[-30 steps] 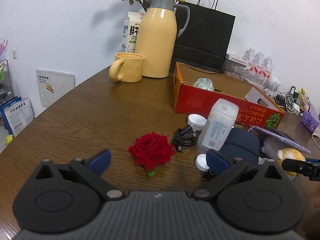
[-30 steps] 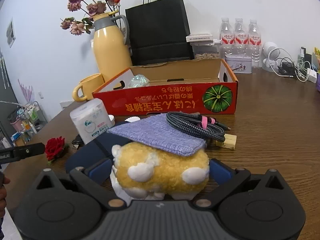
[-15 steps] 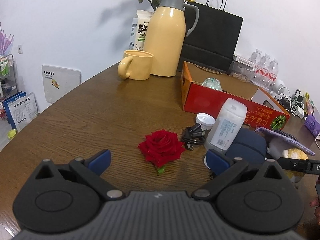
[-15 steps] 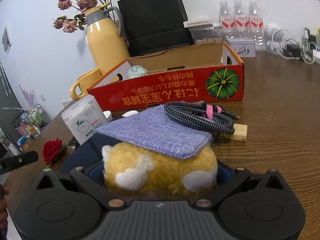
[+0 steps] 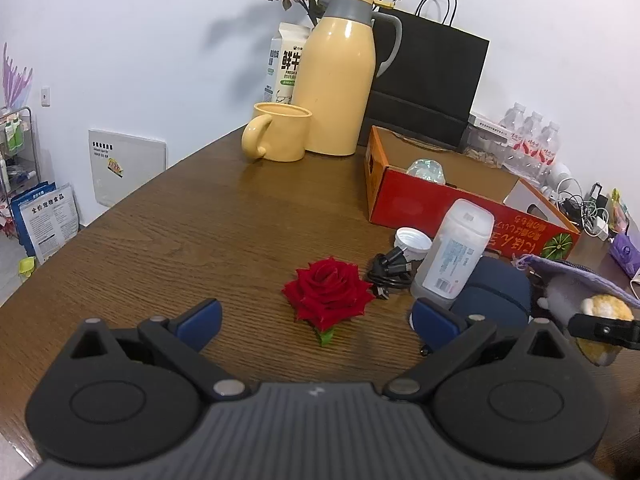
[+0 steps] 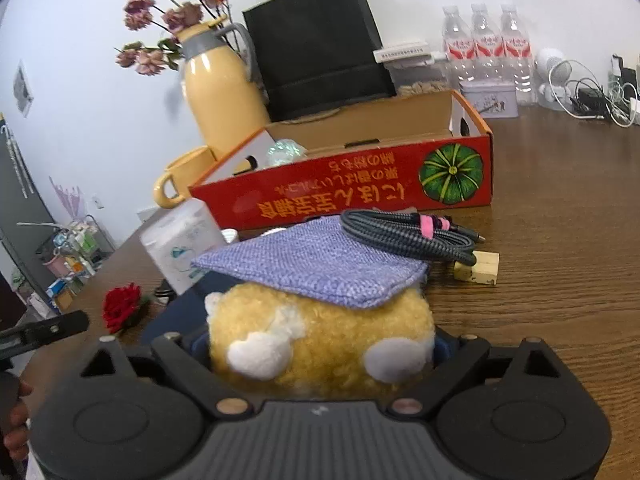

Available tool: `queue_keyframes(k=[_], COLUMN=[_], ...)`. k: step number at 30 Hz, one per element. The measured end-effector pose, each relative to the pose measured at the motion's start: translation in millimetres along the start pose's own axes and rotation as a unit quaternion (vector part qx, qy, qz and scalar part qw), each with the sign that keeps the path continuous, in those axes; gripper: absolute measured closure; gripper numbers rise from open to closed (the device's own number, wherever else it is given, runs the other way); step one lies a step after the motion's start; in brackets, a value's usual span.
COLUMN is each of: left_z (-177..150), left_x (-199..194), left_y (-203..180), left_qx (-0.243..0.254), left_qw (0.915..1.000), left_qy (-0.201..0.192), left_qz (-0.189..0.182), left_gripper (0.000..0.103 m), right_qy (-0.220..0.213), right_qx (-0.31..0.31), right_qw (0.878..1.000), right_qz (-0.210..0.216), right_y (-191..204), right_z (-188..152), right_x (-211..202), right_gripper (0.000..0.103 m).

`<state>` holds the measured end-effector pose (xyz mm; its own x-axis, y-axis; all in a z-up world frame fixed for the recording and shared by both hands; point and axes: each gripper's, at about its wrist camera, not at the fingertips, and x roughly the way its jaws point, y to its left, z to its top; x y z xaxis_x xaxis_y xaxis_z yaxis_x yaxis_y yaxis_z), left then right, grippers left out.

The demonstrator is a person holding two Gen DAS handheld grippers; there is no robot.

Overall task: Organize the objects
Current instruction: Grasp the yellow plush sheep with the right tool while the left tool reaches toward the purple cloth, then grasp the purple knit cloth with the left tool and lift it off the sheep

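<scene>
Hovering low over the brown bench, the left tool has its blue fingers spread wide with nothing between them; a red rose lies flat on the wood just beyond the gap. Right of the rose sit a small coil of black cord, a white cap and a tilted white plastic bottle leaning against a dark blue case. Behind these stands the open red cardboard box, with a yellow mug and yellow thermos jug further back. Further right, the right tool has just been narrowing its jaws, and its pads now pinch a fluffy yellow plush toy on both flanks. A lilac woven pouch lies over the toy, with a braided cable coiled on top.
</scene>
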<state>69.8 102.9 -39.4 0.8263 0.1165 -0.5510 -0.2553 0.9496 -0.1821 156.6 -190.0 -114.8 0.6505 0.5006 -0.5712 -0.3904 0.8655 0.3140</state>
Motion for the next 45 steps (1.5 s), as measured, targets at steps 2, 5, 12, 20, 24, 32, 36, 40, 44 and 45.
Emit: queue_keyframes(k=[2, 5, 12, 20, 24, 32, 36, 40, 44, 45], left_z=[0.4, 0.7, 0.5, 17.1, 26.1, 32.6, 30.3, 27.5, 28.0, 28.5], left_x=[-1.3, -3.6, -9.4, -25.2, -31.4, -21.0, -15.0, -6.5, 1.7, 2.6], left_y=[-2.2, -6.8, -23.6, -50.1, -72.9, -118.4, -131.6, -132.4, -128.5, -127.8], left_qx=[0.001, 0.005, 0.022, 0.045, 0.068, 0.102, 0.11, 0.101, 0.091, 0.088], left_qw=[1.0, 0.9999, 0.9992, 0.9955, 0.9904, 0.9802, 0.9781, 0.9801, 0.9836, 0.9841], left_qy=[-0.002, -0.004, -0.008, -0.029, -0.039, -0.029, -0.013, 0.013, 0.026, 0.027], left_qz=[-0.003, -0.01, -0.032, -0.078, -0.114, -0.167, -0.176, -0.17, -0.154, -0.152], left_gripper=[0.0, 0.0, 0.0, 0.0, 0.0, 0.0, 0.0, 0.0, 0.0, 0.0], right_qy=[-0.005, -0.011, -0.016, -0.024, -0.032, -0.032, -0.029, -0.029, -0.028, -0.027], right_qx=[-0.007, -0.021, -0.061, -0.124, -0.15, -0.18, -0.204, -0.228, -0.244, -0.247], right_qw=[1.0, 1.0, 0.998, 0.992, 0.988, 0.983, 0.978, 0.972, 0.967, 0.966], right_qz=[0.005, 0.008, -0.007, 0.003, 0.014, 0.018, 0.031, 0.05, 0.069, 0.074], right_y=[2.5, 7.1, 17.0, 41.0, 51.5, 56.6, 60.4, 68.0, 74.8, 76.0], right_z=[-0.5, -0.7, -6.7, -8.8, -10.1, -11.7, -10.3, -7.0, -5.5, -5.5], right_x=[-8.6, -21.7, -33.8, -32.6, -30.3, -26.9, -23.9, -19.7, -13.7, -12.3], right_gripper=[0.009, 0.009, 0.009, 0.009, 0.009, 0.009, 0.009, 0.009, 0.009, 0.009])
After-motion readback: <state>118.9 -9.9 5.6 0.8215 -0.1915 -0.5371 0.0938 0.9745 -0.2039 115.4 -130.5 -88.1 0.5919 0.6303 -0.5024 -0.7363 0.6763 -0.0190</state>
